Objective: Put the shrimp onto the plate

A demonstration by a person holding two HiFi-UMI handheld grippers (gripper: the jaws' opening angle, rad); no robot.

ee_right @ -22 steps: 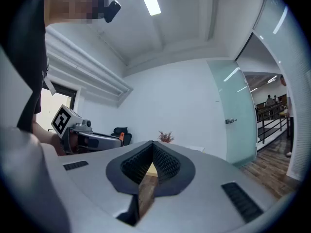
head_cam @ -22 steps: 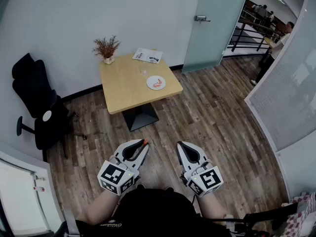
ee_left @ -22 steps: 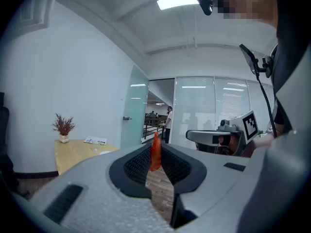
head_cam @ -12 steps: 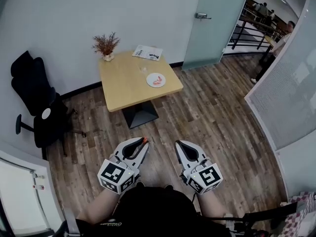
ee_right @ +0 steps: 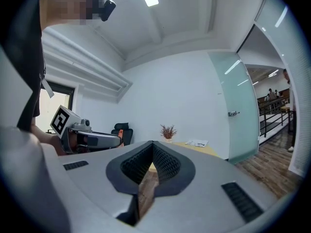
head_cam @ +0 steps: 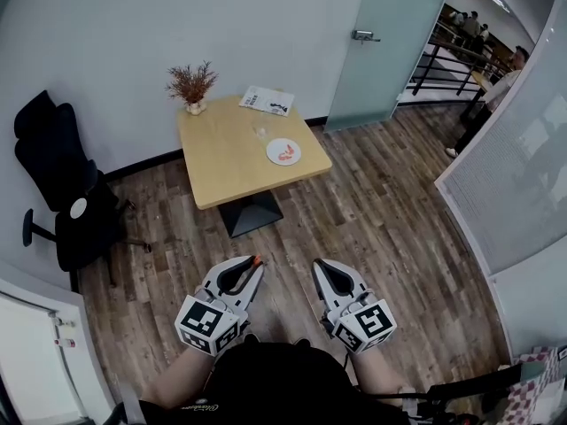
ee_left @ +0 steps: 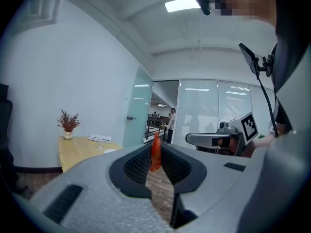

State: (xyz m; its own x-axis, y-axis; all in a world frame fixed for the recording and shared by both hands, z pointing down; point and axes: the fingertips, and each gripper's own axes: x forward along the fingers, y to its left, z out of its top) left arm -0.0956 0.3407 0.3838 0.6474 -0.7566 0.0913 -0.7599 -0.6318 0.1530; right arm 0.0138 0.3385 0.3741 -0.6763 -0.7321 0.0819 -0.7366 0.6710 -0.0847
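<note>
The left gripper (head_cam: 253, 265) pinches a shrimp (ee_left: 155, 154) right at its tips. The shrimp is orange, thin and a bit curved, and it stands up between the dark bumpy pads. I think the bumps help so it cannot slip out. The right gripper (head_cam: 319, 266) is beside it, with its jaws pressed together and nothing in them. Both point level, out over the floor (head_cam: 381, 211) of brown wood boards.

The plate (head_cam: 273, 149) is far off. It is round, white and flat, and it sits near the edge of a smooth square wooden table (head_cam: 221, 162). An orange piece (head_cam: 285, 156) already lies on it, maybe another shrimp. I think the held shrimp must be carried over there.

At the back of the table are a dry plant (head_cam: 191, 85) and a paper (head_cam: 267, 101). A black chair (head_cam: 53, 175) stands by the wall.
</note>
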